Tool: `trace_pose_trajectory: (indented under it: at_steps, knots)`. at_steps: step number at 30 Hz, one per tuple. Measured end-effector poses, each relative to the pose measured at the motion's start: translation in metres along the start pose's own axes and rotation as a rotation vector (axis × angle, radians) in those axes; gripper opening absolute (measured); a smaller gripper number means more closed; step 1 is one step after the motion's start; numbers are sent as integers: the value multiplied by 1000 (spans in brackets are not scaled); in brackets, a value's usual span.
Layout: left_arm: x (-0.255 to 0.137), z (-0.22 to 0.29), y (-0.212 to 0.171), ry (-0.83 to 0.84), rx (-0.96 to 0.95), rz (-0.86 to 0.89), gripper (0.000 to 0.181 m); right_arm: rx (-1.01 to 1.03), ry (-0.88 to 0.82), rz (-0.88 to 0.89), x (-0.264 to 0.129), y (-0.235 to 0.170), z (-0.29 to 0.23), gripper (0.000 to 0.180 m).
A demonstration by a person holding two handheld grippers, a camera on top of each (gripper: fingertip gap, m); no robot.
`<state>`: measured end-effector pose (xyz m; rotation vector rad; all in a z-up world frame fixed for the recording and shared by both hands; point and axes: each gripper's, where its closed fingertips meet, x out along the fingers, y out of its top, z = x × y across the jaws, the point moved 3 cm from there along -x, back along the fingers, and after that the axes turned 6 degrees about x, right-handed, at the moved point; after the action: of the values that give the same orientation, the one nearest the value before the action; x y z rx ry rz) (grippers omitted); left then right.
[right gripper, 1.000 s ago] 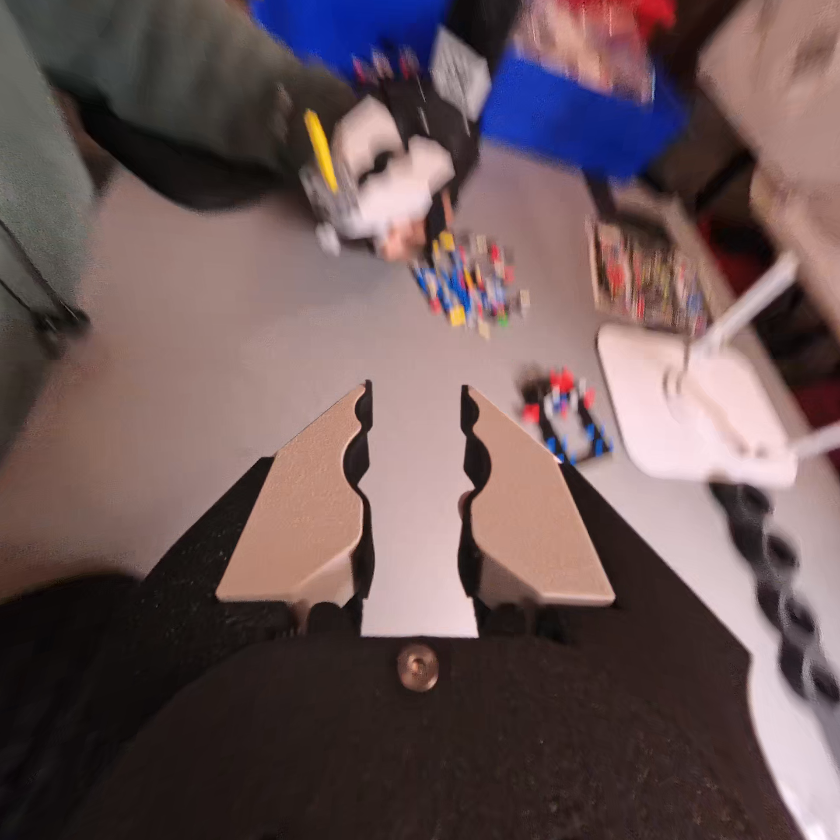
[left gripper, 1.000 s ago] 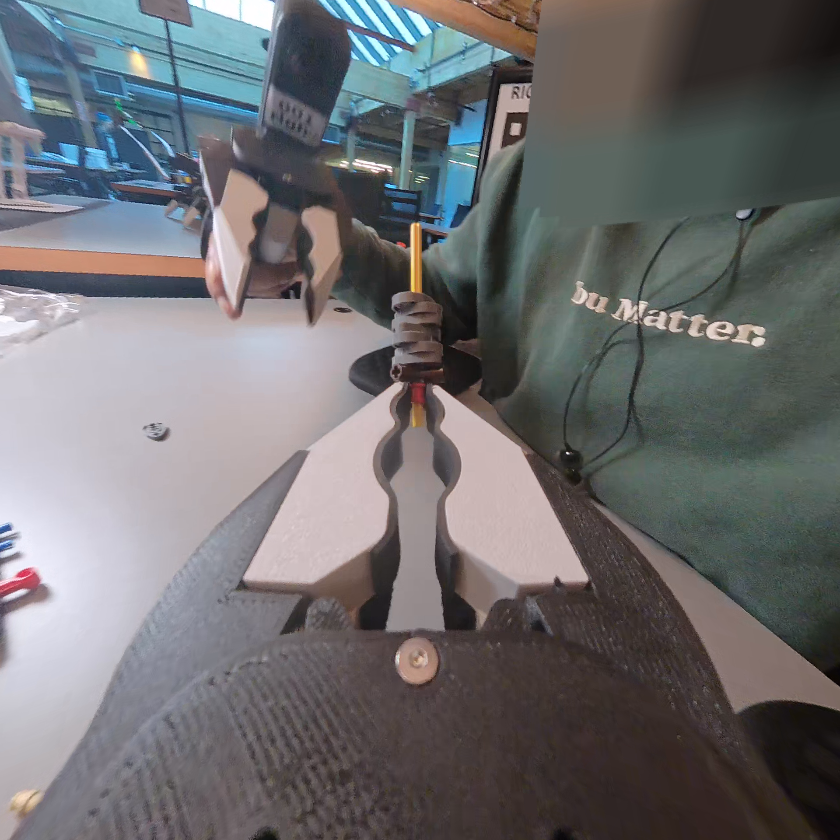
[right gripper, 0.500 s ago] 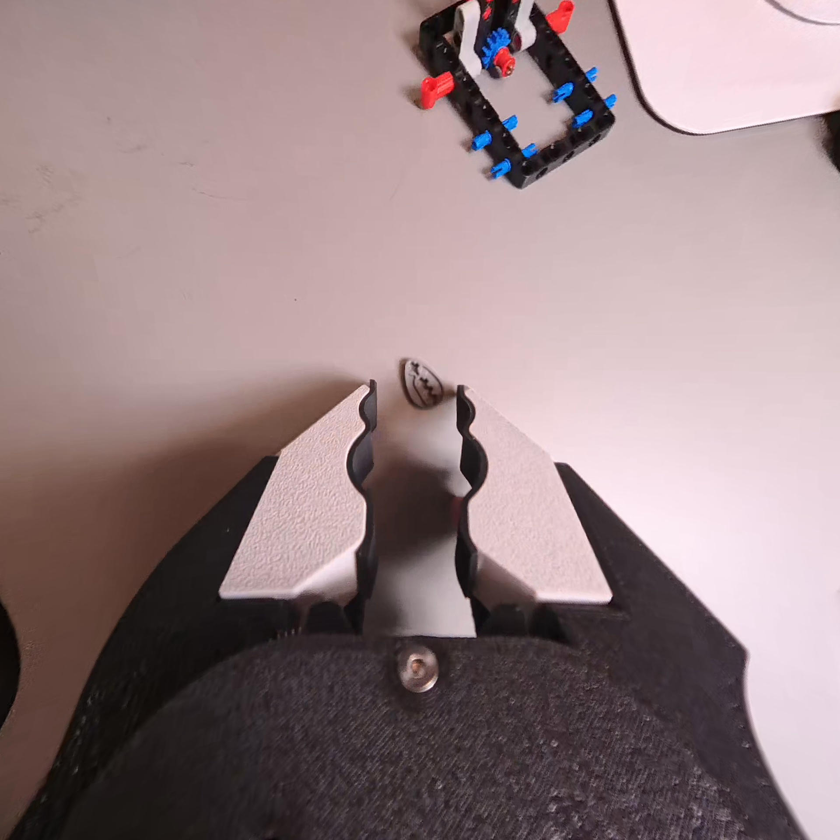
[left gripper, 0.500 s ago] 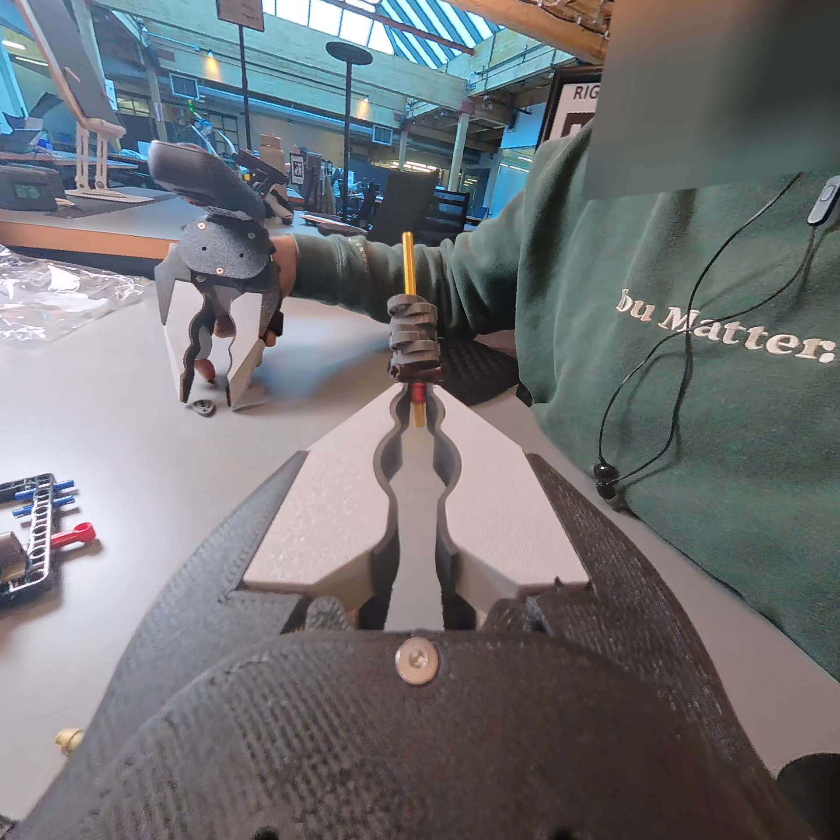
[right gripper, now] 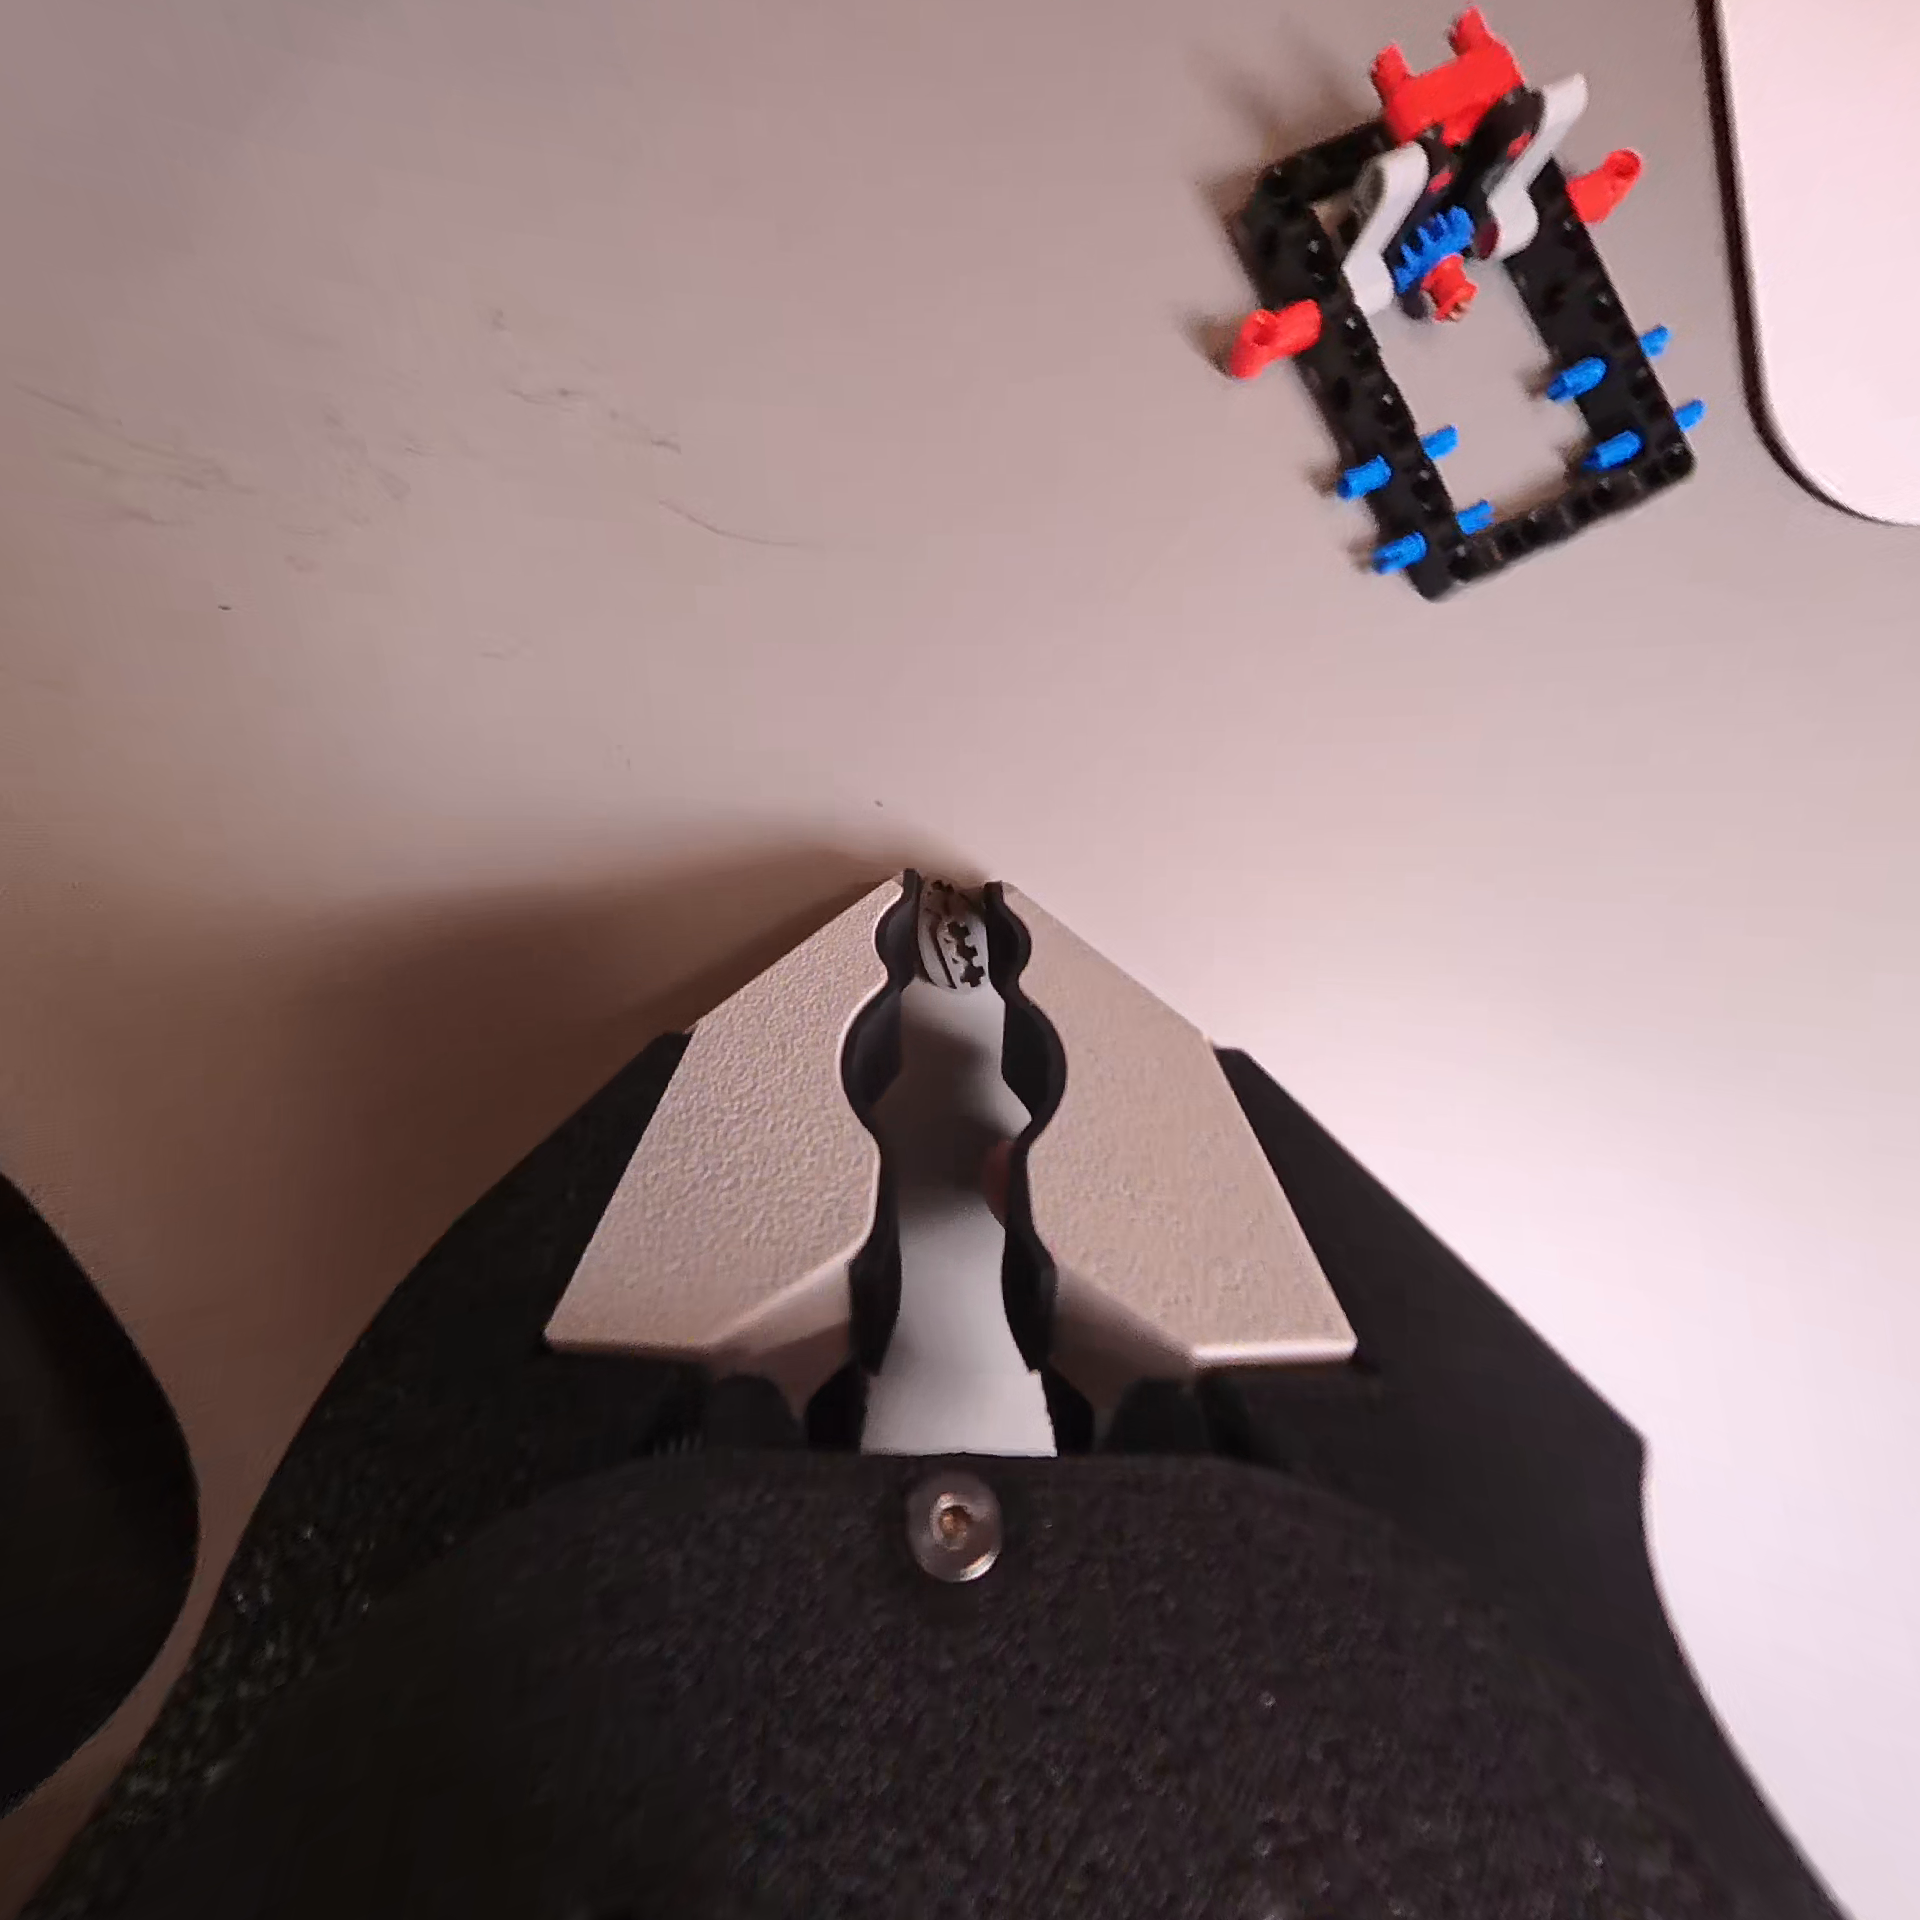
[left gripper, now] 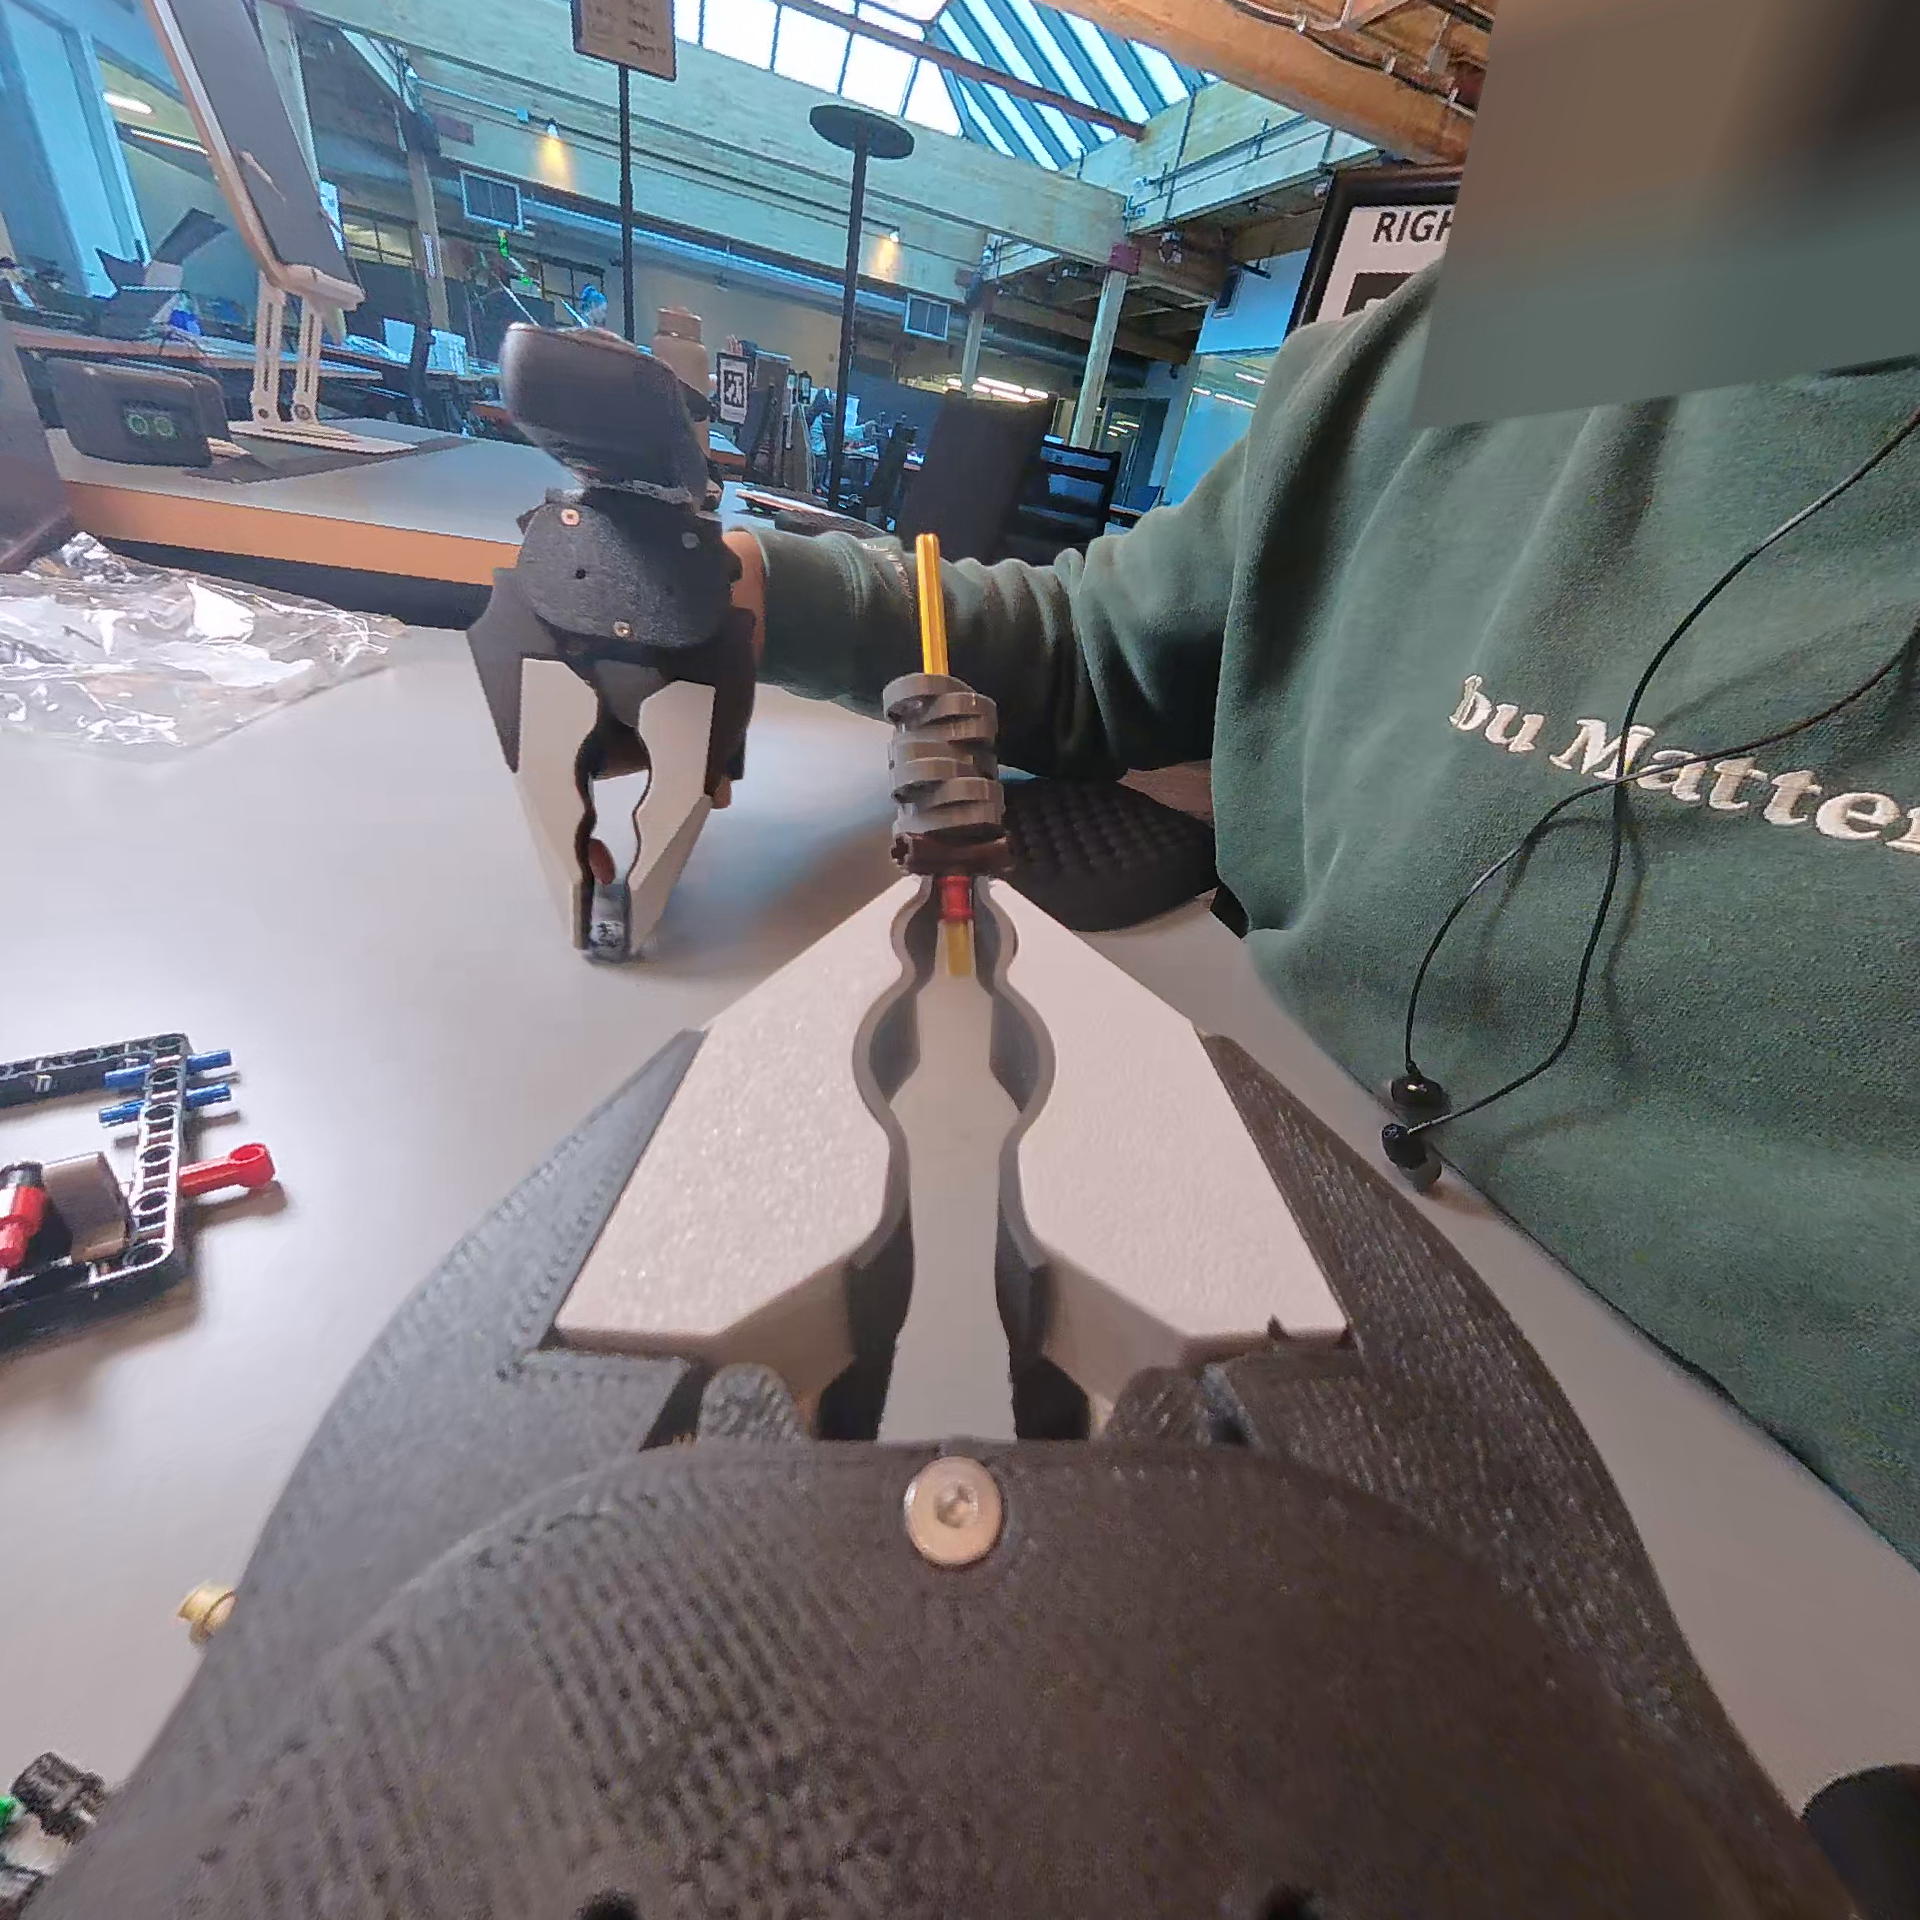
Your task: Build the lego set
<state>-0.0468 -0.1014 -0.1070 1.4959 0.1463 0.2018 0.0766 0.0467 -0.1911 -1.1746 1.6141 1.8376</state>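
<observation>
My left gripper [left gripper: 951,914] is shut on a yellow axle [left gripper: 930,613] that stands upright and carries a grey worm gear [left gripper: 943,764], a dark brown piece and a red bush. My right gripper [right gripper: 954,904] is shut on a small grey round gear piece [right gripper: 956,945], tips down at the table. It also shows in the left wrist view [left gripper: 613,930], left of the axle, with the small piece [left gripper: 606,928] between its tips on the table. A black frame with blue pins and red parts [right gripper: 1455,343] lies at the far right; it also shows in the left wrist view [left gripper: 104,1174].
A person in a green sweatshirt [left gripper: 1558,831] sits close on the right. Clear plastic wrap [left gripper: 156,655] lies at the far left of the grey table [left gripper: 312,883]. A white base plate [right gripper: 1829,260] lies at the right edge. Small loose parts [left gripper: 42,1808] sit bottom left. Across from one pair of fingers to the other is roughly 20 cm.
My right gripper came down onto the table and shut on the small grey gear piece that lay before its open tips. My left gripper held the axle still.
</observation>
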Motion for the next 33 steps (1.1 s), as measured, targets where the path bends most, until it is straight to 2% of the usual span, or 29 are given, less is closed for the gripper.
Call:
trace_pose_trajectory:
  at_steps: [15,26,33]
  knots:
    - [8,7,-1,-34,0,-23,5,-172,115,31,22,37,-71,9]
    - [6,5,-2,-32,-11,-26,5,-108,76,90,7,27,-63,26]
    - [7,4,-8,-38,-29,-40,5,-127,85,66,20,30,-66,29]
